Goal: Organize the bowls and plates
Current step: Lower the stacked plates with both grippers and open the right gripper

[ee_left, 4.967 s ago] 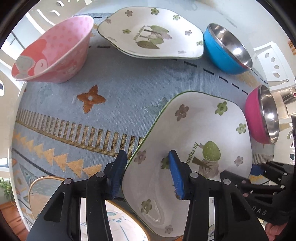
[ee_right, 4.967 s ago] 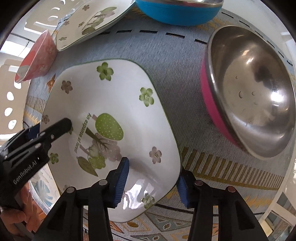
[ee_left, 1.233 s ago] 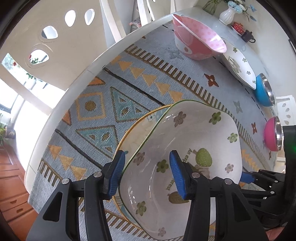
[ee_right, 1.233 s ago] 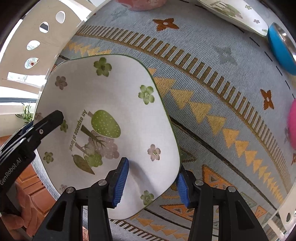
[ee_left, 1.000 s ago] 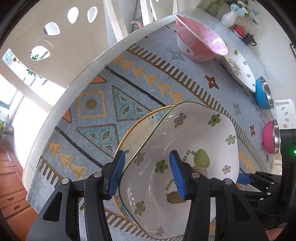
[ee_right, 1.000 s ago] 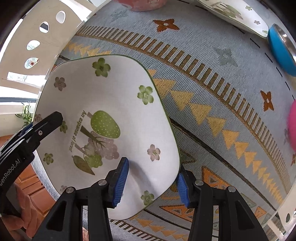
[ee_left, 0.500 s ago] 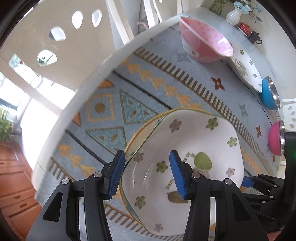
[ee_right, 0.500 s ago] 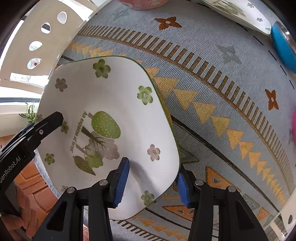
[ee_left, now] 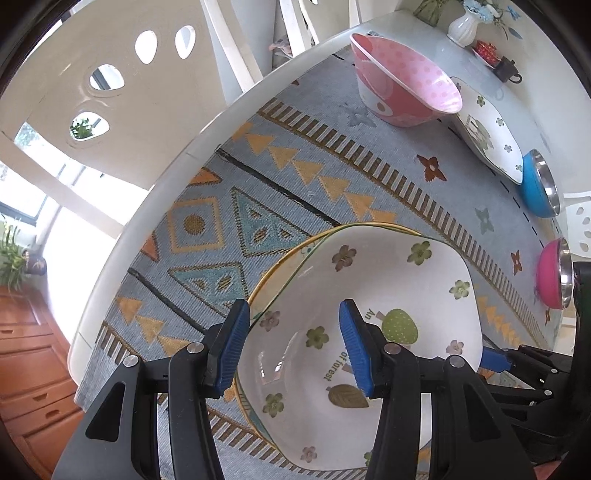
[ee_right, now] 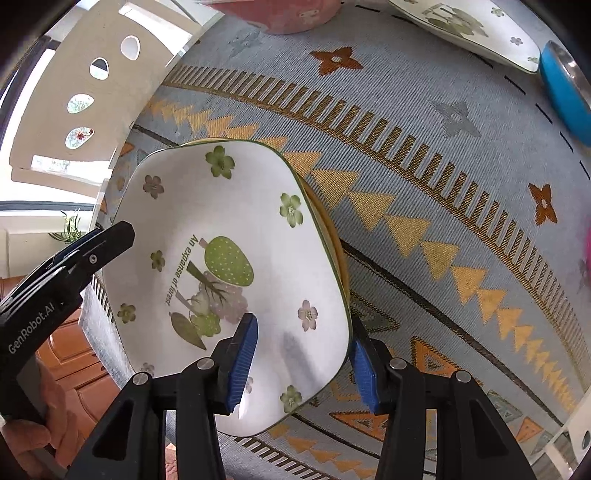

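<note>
A white square floral plate [ee_left: 388, 295] [ee_right: 229, 258] sits on top of a yellow-rimmed plate [ee_left: 280, 262] [ee_right: 332, 240] near the table's front corner. My left gripper [ee_left: 295, 347] straddles the plate's near rim, one finger inside and one outside, jaws apart with a gap to the rim. My right gripper [ee_right: 301, 363] straddles the opposite rim the same way, jaws apart. Each gripper shows in the other's view. A second floral plate [ee_left: 487, 136] [ee_right: 469, 26] lies far back.
A pink bowl [ee_left: 402, 92] stands at the back, a blue steel bowl [ee_left: 539, 184] [ee_right: 565, 88] and a magenta steel bowl [ee_left: 552, 273] to the right. A patterned cloth [ee_left: 295, 177] covers the table. The table edge and a white chair lie left.
The floral plate was carried from beside the magenta bowl to the front corner and set onto the yellow-rimmed plate. In the last second both grippers have pulled back slightly.
</note>
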Demonstrator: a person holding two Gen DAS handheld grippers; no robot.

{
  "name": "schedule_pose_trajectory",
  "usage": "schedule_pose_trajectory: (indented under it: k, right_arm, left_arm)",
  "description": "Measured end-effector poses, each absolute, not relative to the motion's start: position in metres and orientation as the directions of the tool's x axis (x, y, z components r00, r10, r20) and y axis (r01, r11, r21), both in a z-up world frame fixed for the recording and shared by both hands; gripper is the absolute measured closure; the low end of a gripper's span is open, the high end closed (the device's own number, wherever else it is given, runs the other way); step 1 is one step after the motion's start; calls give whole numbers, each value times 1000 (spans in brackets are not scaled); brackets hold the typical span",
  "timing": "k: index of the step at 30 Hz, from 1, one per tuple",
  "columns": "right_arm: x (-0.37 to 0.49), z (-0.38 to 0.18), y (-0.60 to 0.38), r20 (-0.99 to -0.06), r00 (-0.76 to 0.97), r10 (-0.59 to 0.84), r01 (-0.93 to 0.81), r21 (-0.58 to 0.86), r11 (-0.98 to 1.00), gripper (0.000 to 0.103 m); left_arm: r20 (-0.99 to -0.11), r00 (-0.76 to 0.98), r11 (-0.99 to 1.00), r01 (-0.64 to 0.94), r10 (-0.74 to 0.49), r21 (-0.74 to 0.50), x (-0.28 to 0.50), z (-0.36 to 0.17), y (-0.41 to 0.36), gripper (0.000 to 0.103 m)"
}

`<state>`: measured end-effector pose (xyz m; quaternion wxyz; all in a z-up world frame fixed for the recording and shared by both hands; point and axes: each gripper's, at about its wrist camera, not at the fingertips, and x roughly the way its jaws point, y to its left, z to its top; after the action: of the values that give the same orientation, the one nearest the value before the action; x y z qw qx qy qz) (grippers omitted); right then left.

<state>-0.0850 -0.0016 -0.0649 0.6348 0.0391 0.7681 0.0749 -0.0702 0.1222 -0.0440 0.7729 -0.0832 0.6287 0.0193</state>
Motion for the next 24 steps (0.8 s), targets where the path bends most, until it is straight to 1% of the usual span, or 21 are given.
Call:
schedule_pose_trajectory:
  k: [14, 16, 24]
  right_arm:
    - [-84, -47, -24, -966, -173, 193, 5, 195, 981, 55]
    - [-81, -39, -30, -964, -161, 212, 17, 212, 977, 55]
    - [-73, -14, -54, -971, -102, 215, 55, 211, 976, 55]
  left_arm:
    - [-974, 215, 991, -96, -69, -92, -60, -38, 108, 56]
    - [-973, 217, 991, -89, -77, -98, -57, -36, 106, 56]
    - [-970, 217, 991, -53, -107, -121, -45, -32, 92, 55]
